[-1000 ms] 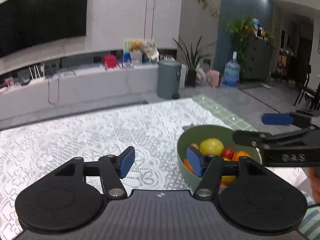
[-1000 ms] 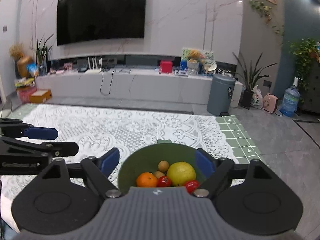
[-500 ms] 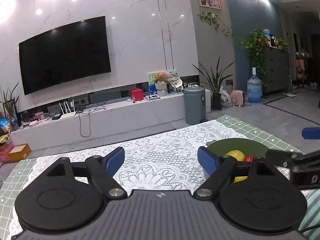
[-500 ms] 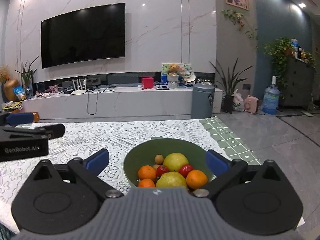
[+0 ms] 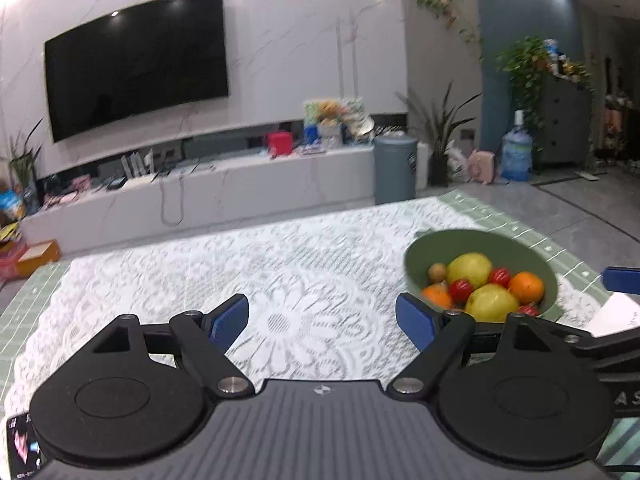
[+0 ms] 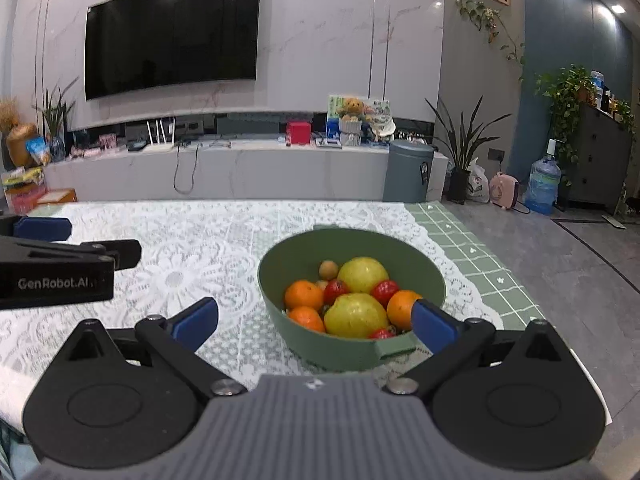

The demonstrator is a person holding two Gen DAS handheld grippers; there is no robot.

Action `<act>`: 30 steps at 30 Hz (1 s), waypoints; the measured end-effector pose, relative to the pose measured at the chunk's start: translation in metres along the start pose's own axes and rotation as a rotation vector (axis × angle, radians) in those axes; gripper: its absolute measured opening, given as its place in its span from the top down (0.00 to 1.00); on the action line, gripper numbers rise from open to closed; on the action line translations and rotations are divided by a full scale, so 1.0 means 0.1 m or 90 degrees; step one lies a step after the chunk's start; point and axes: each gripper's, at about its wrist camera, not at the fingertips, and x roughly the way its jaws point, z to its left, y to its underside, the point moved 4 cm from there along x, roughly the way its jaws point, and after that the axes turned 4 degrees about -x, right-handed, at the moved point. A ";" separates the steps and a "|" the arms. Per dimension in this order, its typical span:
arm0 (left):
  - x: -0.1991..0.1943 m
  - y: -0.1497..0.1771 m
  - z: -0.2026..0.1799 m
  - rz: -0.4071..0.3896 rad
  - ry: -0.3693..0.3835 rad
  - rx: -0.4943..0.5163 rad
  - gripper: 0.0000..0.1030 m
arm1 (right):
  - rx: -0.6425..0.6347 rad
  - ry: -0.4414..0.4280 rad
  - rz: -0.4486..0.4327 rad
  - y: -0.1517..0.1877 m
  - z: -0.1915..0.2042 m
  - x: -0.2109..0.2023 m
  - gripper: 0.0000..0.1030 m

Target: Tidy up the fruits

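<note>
Here the green bowl (image 6: 352,280) of fruit sits apparently just beyond the right tongs (image 6: 316,322).

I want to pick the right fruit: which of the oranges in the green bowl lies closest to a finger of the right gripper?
The orange at the bowl's right side, right beside the gripper's right blue fingertip. The other two oranges lie at the left.

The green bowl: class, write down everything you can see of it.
The bowl is deep, round, matte olive green and looks like plastic, with a small flat tab handle on its near rim. It stands upright on the lace cloth near the table's right edge. It holds oranges, two yellow-green fruits, small red ones and a small brown one. Nothing grips it.
</note>
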 end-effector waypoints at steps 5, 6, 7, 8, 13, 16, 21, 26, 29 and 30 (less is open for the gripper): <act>0.01 0.09 0.04 0.018 -0.008 0.005 0.05 | -0.001 0.005 0.034 0.09 0.02 0.07 0.04; 0.01 0.11 0.03 0.022 -0.008 0.010 0.05 | -0.003 0.006 0.040 0.11 0.03 0.09 0.04; 0.02 0.13 0.03 0.027 -0.009 0.014 0.05 | -0.006 0.009 0.044 0.12 0.04 0.09 0.04; 0.02 0.15 0.02 0.031 -0.010 0.017 0.05 | -0.010 0.013 0.046 0.14 0.05 0.10 0.04; 0.07 0.24 0.00 0.061 -0.014 0.025 0.05 | -0.024 0.024 0.056 0.17 0.08 0.12 0.04; 0.08 0.28 0.01 0.071 -0.015 0.026 0.05 | -0.022 0.027 0.059 0.20 0.08 0.13 0.04; 0.08 0.29 0.03 0.077 -0.017 0.020 0.05 | -0.025 0.027 0.062 0.22 0.10 0.12 0.04; 0.07 0.30 0.04 0.078 -0.017 0.022 0.05 | -0.025 0.027 0.062 0.21 0.10 0.12 0.04; 0.07 0.29 0.05 0.078 -0.018 0.019 0.05 | -0.025 0.028 0.064 0.21 0.11 0.13 0.04; 0.07 0.29 0.05 0.079 -0.018 0.018 0.05 | -0.025 0.028 0.064 0.21 0.11 0.13 0.04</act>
